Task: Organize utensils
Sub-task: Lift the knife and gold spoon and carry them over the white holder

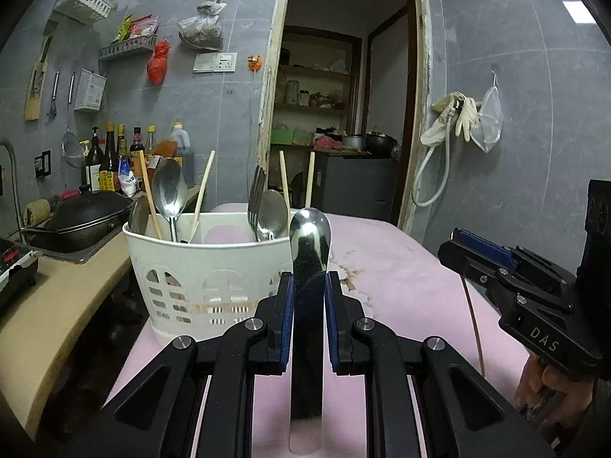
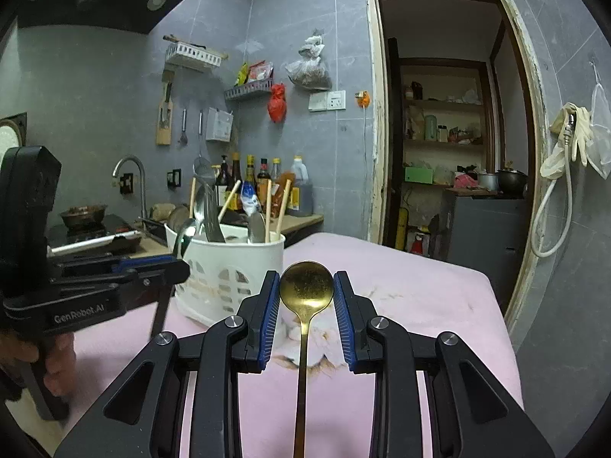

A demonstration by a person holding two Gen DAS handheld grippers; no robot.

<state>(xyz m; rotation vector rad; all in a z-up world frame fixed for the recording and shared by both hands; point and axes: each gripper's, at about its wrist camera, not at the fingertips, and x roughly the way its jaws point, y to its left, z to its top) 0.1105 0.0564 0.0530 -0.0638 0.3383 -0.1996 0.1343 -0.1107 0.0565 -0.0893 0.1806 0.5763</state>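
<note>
I have two grippers up, one utensil in each. My left gripper [image 1: 309, 286] is nearly closed, blue pads clamped on the flat sides of a silver spoon [image 1: 309, 244]; the bowl end sticks up past the fingertips, and the handle runs back toward the camera. My right gripper [image 2: 307, 297] is only partly closed, pads against both edges of the bowl of a gold spoon [image 2: 306, 286]; the thin gold handle hangs down between the fingers toward the lens. Each is held above the pink-covered table [image 1: 401, 267].

One white utensil basket [image 1: 202, 267] stands on the far left part of that table, near the counter edge. The silver spoon is just right of it and in front of it in the left view; the gold spoon is right of it in the right view, and apart from it.

Count inside the basket from the left view: two clear silver spoons [image 1: 170, 191], plus one more spoon-like piece at the left rim, partly hidden; one fork [image 1: 255, 194]; four wooden chopsticks [image 1: 202, 191], so two pairs.

On the counter behind: one black wok [image 1: 86, 217] and a row of about six bottles [image 1: 110, 160]; exact count unclear, since they overlap.
</note>
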